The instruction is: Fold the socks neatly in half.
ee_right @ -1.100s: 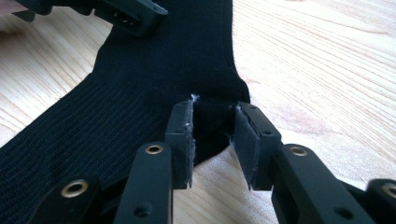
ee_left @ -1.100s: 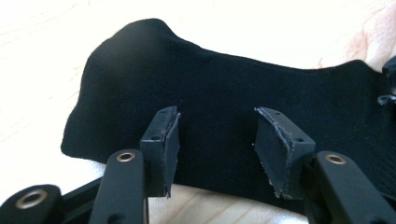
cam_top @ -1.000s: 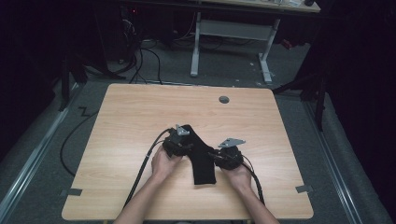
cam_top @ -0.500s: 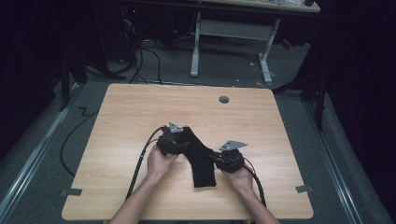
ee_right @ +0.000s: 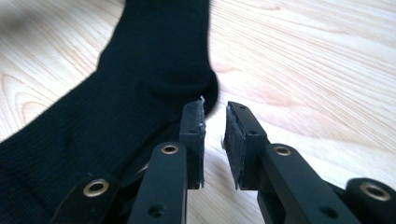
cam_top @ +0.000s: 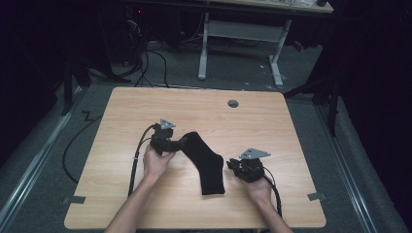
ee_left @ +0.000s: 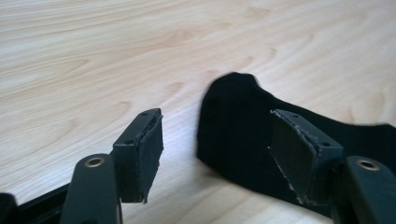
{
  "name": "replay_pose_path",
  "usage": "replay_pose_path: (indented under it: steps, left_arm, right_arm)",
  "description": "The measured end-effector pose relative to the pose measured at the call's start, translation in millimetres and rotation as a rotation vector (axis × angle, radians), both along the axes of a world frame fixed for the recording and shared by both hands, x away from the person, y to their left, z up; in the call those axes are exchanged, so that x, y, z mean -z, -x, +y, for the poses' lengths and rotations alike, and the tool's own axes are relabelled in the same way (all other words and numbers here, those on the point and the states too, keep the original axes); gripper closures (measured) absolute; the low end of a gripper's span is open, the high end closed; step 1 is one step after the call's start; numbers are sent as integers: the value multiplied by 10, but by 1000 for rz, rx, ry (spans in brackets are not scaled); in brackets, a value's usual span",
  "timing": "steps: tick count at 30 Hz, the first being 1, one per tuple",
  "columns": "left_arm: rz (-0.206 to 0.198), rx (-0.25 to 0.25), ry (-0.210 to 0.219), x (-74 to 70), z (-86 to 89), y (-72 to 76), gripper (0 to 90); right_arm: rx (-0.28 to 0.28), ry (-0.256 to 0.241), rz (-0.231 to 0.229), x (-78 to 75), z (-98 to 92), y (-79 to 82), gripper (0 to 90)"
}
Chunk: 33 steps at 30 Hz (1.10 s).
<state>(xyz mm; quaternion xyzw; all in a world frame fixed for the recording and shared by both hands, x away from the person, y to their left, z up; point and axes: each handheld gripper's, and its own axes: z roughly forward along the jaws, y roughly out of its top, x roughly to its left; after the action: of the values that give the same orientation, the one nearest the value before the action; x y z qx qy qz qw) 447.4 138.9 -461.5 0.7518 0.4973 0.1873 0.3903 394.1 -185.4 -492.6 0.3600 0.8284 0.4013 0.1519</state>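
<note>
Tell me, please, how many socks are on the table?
1. A black sock lies flat on the wooden table, between the left gripper and the right gripper.

black sock [cam_top: 206,162], finely ribbed knit. pale wood-grain desk [cam_top: 145,107] with a small grey round cap [cam_top: 233,103]. black left tool [ee_left: 217,154], brass rivets, grey three-cornered plate. black right tool [ee_right: 214,140], same brass rivets and grey plate. black cables, dark grey carpet floor [cam_top: 43,145], white desk legs behind.

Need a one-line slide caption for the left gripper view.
Left gripper open over the wooden table, one jaw above the end of a flat black sock.
</note>
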Motion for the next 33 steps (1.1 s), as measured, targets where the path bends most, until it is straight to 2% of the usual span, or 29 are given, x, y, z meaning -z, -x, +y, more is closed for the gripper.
replay_pose_path:
  steps: [3, 5, 8, 12, 16, 20, 24, 28, 33]
  left_arm:
    - [-1, -39, 31, -2, 76, -37, 357]
    - [10, -49, 27, 6, 101, -69, 372]
    - [13, -50, 5, 8, 90, -125, 389]
    - [4, -47, 38, 33, 70, -188, 435]
    - [46, -32, 36, 115, 25, -274, 470]
    - [63, -4, 27, 164, -67, -329, 487]
    - [63, -5, 26, 218, -111, -357, 501]
    - [83, -4, 22, 290, -121, -387, 523]
    - [85, 2, -5, 340, -158, -399, 560]
  right_arm:
    - [19, -5, 0, 20, -81, 3, 772]
    - [35, 9, 12, 46, -148, 0, 769]
    - [71, 25, 9, 77, -271, -3, 768]
    - [112, 23, 8, 99, -410, -1, 765]
    - [138, 27, 9, 128, -505, -9, 763]
    - [149, 38, 8, 139, -546, -12, 760]
    - [155, 52, -5, 142, -538, -11, 757]
    - [148, 70, -29, 150, -521, -12, 757]
    - [147, 66, -23, 150, -523, -12, 748]
